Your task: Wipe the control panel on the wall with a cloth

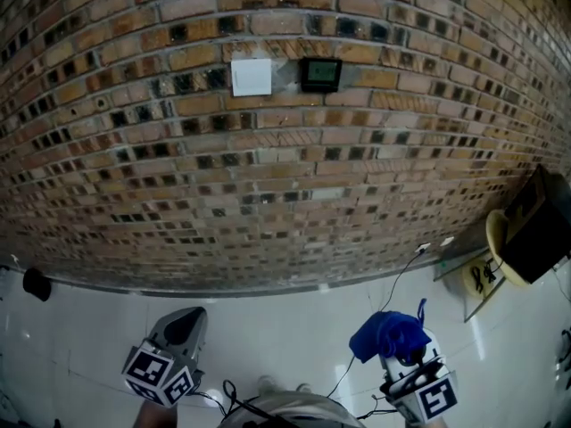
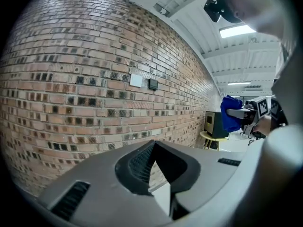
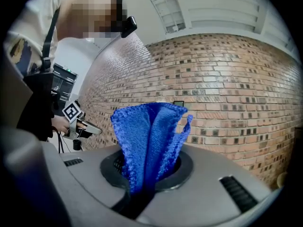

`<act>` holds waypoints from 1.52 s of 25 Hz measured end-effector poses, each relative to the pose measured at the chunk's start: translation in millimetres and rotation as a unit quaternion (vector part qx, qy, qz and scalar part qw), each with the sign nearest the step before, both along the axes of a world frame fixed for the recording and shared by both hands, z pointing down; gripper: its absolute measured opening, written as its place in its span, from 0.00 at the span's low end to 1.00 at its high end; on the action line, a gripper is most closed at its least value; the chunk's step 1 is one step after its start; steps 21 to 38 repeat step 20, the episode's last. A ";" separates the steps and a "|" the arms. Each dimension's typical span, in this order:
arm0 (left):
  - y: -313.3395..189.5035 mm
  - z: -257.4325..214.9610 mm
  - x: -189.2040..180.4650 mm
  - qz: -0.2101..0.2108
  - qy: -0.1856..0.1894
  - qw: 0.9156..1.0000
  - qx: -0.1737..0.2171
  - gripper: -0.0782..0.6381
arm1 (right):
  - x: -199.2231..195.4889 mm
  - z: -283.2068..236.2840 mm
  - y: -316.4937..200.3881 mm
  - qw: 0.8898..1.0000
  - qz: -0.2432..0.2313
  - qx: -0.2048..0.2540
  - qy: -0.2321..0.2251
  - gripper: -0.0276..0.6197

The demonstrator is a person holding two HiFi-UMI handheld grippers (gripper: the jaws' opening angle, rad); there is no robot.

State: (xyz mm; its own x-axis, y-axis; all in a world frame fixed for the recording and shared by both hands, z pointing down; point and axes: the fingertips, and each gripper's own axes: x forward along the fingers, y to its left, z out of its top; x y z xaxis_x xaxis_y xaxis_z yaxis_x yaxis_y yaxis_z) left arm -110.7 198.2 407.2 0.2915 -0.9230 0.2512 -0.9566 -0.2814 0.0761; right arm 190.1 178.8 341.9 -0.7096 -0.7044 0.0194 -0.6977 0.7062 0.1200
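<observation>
Right gripper (image 3: pixel 147 170) pinches blue cloth (image 3: pixel 150 134); left gripper (image 2: pixel 154 161) seemingly closed.

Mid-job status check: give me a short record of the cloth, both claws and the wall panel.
cloth: blue, bunched, sticking up out of the right claw
right claw: shut on cloth, low, clear of the wall
left claw: shut, empty
control panel: dark, on brick wall, right of white switch plate
wiping: not begun, cloth not touching panel
</observation>
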 end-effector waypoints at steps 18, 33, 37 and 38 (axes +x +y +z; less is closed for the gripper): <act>23.6 -5.3 124.5 0.000 -0.023 1.000 0.010 0.11 | 67.7 22.4 12.5 0.998 -0.061 -0.004 -0.021 0.18; 27.5 -6.7 132.7 0.001 -0.024 1.000 0.009 0.11 | 74.6 21.9 15.2 0.998 -0.062 -0.004 -0.021 0.18; 27.5 -6.7 132.7 0.001 -0.024 1.000 0.009 0.11 | 74.6 21.9 15.2 0.998 -0.062 -0.004 -0.021 0.18; 27.5 -6.7 132.7 0.001 -0.024 1.000 0.009 0.11 | 74.6 21.9 15.2 0.998 -0.062 -0.004 -0.021 0.18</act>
